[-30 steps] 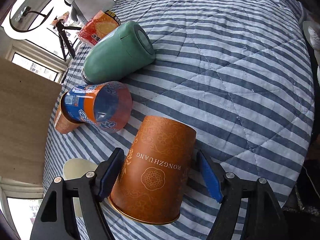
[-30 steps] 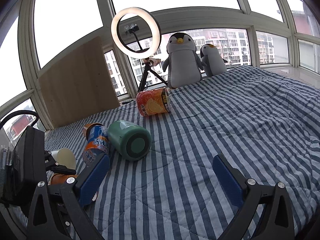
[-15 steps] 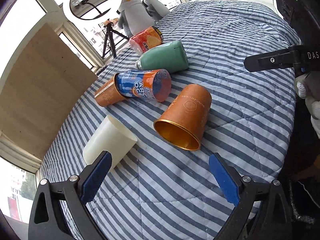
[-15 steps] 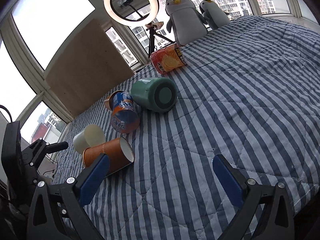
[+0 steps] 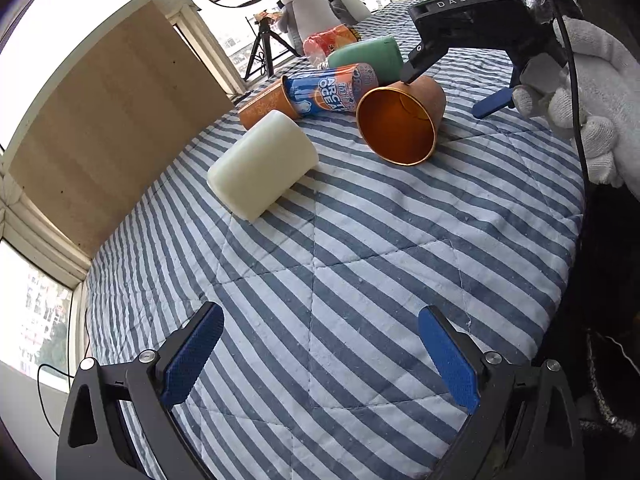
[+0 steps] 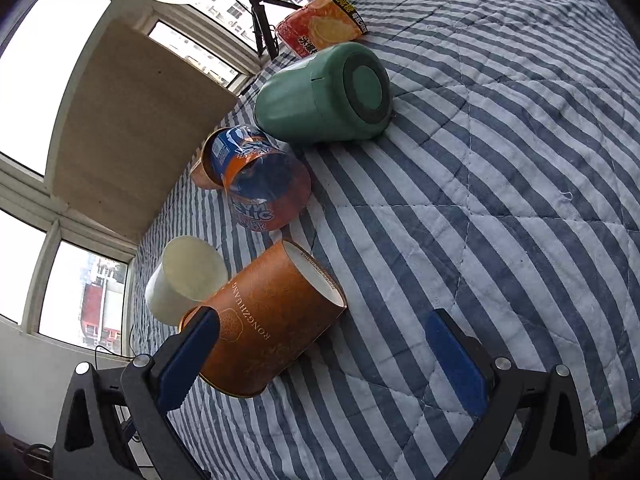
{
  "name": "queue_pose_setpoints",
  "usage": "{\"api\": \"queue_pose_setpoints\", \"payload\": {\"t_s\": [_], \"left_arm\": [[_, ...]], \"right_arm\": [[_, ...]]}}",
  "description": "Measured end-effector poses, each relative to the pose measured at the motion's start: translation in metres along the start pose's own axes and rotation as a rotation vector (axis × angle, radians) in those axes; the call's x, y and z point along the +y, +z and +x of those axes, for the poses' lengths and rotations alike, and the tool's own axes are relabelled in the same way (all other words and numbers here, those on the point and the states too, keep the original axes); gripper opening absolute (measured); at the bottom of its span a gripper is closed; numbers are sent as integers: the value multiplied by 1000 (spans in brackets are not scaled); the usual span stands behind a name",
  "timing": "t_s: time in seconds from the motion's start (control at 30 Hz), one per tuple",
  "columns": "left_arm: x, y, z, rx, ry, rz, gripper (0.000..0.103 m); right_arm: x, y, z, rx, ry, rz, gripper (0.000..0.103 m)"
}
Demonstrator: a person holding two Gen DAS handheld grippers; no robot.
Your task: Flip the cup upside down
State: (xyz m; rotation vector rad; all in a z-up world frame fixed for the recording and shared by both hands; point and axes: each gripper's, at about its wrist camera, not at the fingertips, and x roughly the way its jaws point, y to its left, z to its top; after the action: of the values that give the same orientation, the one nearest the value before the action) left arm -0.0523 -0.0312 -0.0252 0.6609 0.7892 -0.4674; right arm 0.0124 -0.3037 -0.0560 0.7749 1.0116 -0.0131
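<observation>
An orange paper cup lies on its side on the striped quilt, its open mouth facing my left wrist camera. It also shows in the right wrist view, base toward the far right. My right gripper is open, its left finger beside the cup's rim end, the cup partly between the fingers. In the left wrist view the right gripper hovers over the cup. My left gripper is open and empty, well back from the cups.
A cream cup, a blue-orange cup nested in another orange cup, a green flask and a snack bag lie on the quilt. Board, ring light and plush penguins stand behind.
My left gripper has let go of the orange cup and pulled back. My right gripper has come down close to the cup, which now lies on its side.
</observation>
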Motion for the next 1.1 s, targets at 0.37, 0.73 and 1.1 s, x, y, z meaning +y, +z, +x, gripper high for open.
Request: {"api": "queue_pose_setpoints", "payload": {"t_s": [0.37, 0.73, 1.1], "left_arm": [[7, 14, 10, -27, -36, -56, 99], [20, -2, 25, -39, -99, -208, 99], [20, -5, 30, -71, -126, -242, 99]], "right_arm": [[10, 10, 23, 71, 76, 135, 102], [32, 12, 44, 77, 55, 59, 93], [63, -1, 15, -96, 64, -273, 65]]}}
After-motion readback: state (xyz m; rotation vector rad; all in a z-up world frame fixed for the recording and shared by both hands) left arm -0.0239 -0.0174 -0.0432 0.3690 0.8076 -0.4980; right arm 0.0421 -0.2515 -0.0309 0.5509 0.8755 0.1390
